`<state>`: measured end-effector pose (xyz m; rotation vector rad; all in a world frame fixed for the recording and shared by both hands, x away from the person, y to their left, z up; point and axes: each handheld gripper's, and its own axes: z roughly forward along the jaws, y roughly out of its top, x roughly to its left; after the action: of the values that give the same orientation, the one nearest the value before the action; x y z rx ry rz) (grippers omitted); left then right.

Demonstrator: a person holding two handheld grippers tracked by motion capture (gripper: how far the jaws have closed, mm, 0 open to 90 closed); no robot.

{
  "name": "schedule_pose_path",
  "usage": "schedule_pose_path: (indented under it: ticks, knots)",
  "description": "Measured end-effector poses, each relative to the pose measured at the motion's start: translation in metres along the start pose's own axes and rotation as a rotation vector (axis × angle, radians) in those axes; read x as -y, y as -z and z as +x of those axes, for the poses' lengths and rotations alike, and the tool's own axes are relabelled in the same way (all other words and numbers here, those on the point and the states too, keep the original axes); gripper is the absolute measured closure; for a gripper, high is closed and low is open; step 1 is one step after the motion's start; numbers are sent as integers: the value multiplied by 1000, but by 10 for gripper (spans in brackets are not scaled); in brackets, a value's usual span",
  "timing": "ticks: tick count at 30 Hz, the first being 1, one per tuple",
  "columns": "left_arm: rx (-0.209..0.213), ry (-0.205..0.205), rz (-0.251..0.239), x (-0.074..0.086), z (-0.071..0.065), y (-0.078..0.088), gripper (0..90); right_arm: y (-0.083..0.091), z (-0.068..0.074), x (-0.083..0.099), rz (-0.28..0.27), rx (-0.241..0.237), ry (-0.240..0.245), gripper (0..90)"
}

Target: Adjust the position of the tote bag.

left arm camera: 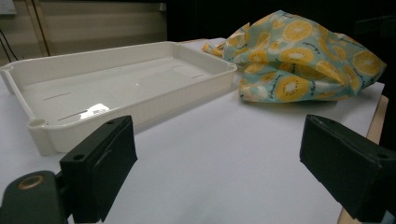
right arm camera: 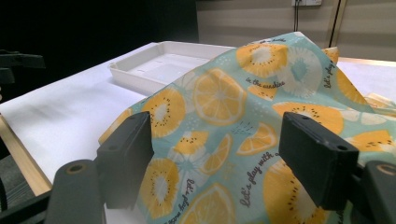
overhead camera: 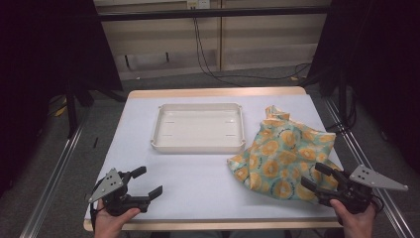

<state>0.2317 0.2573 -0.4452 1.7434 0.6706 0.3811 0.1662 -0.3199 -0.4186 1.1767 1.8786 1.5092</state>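
We hold the left gripper (overhead camera: pixel 148 182) near the front-left corner of the worktop (overhead camera: pixel 198 178), jaws spread wide w/ nothing between them, above bare white surface. The right gripper (overhead camera: pixel 317 176) sits at the front-right corner, jaws likewise apart, its tips at the near edge of the crumpled cloth (overhead camera: pixel 282 153) (teal, orange-slice print); in the right gripper view the cloth (right arm camera: pixel 224 121) lies between and beyond the pads, not pinched. The cloth is heaped along the right edge, just beside the white tray (overhead camera: pixel 198 144), which lies at centre toward the back edge.
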Motion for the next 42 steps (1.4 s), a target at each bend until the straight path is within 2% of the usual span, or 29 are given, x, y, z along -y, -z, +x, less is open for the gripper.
schedule_pose_path:
  ticks: [5, 7, 8, 12, 14, 15, 16, 17, 18, 22, 25, 27, 28, 29, 30, 33, 34, 35, 36, 37, 38, 41, 42]
  knots:
    - [-11, -5, -6, 0, 0, 0, 110, 0, 1, -1, 2, -12, 4, 272]
    - [-13, -6, 4, 0, 1, 0, 110, 0, 0, -1, -7, -26, -2, 272]
    - [-29, -6, -1, 0, 2, -1, 110, 0, 0, -2, -14, -44, -16, 272]
    - [-38, -8, 4, 0, 2, -1, 113, -1, -2, -5, -14, -51, -21, 279]
    - [-27, -6, -5, -1, -1, 1, 140, -2, -2, -6, -2, -66, -14, 292]
    - [-24, -18, 2, -1, -1, 1, 142, -3, -2, -8, 8, -73, -4, 275]
    - [-23, -13, 2, -1, -3, 2, 141, -6, -1, -9, 32, -95, 17, 267]
    - [-19, -12, 0, -2, -4, 2, 142, -9, 0, -11, 43, -104, 16, 269]
    - [-19, -12, -5, -2, -4, 3, 143, -11, 1, -12, 61, -101, 20, 272]
    - [-8, -8, -11, -3, -3, 4, 150, -19, 1, -21, 70, -108, 33, 301]
    - [-16, 8, -2, -3, 0, 2, 153, -24, -5, -31, 43, -110, 37, 276]
    - [-15, 8, 2, -3, 1, 1, 154, -26, -7, -35, 45, -95, 45, 263]
    - [-6, 11, 6, -3, 2, 0, 154, -33, -12, -43, 65, -83, 65, 261]
    - [-6, 11, 6, -3, 2, 0, 155, -33, -12, -43, 65, -83, 65, 261]
    - [-7, 12, 7, -4, 2, -1, 158, -41, -18, -50, 86, -101, 56, 261]
    - [0, 5, 13, -4, 2, -3, 159, -50, -24, -57, 102, -86, 62, 261]
    - [6, 7, 10, -5, 1, -3, 159, -58, -31, -63, 89, -46, 73, 263]
    - [6, 7, 10, -5, 1, -3, 159, -58, -31, -63, 89, -46, 73, 263]
    - [6, 11, 13, -4, 1, -3, 159, -66, -37, -70, 103, -52, 69, 266]
    - [6, 11, 13, -4, 1, -3, 159, -66, -37, -70, 103, -52, 69, 266]
    - [6, 11, 15, -4, 1, -2, 159, -75, -45, -77, 134, -67, 50, 266]
    - [2, 12, 13, -4, 2, -2, 159, -82, -52, -81, 137, -52, 38, 273]
    - [6, 42, 14, -3, 3, -1, 159, -89, -60, -82, 152, -60, 11, 272]
